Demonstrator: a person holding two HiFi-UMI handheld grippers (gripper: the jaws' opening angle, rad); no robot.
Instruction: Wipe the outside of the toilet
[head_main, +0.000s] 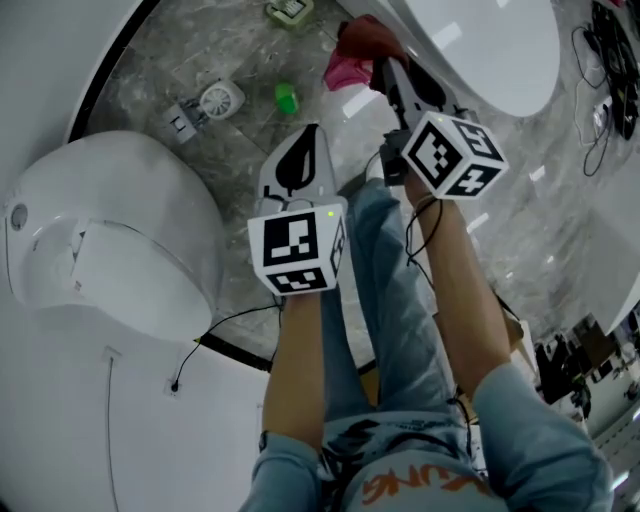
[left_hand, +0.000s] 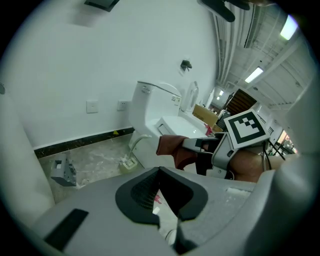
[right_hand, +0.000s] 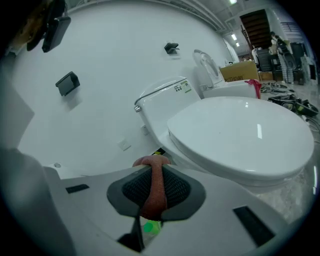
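The step in hand looks like bringing the crumpled red-pink cloth (head_main: 352, 48) onto the outer shell of the white ceramic toilet (right_hand: 165, 107). Its glossy lid (right_hand: 250, 130) is shut, and it stands at the wall edge of the grey marbled floor (head_main: 215, 50), tank against the white wall (right_hand: 100, 60). To do it well, I judge the cloth's loose bulk should meet the porcelain first, not the hard tips. It should then be pressed flat and drawn in long overlapping strokes along the curved flank under the lid's rim, from the top down toward the floor. Only a thin fold sits in the grip, so a firm pinch matters or drag could pull it out. The right claw (right_hand: 152, 175) is clamped on the cloth, a strip running between its meshed pads (right_hand: 177, 190), close beside the bowl; I cannot tell whether it touches. That forearm reaches forward and low, ahead of the other. The left claw (left_hand: 160, 172) is drawn narrow, tips together, holding nothing, angled down at the floor beside the right arm.
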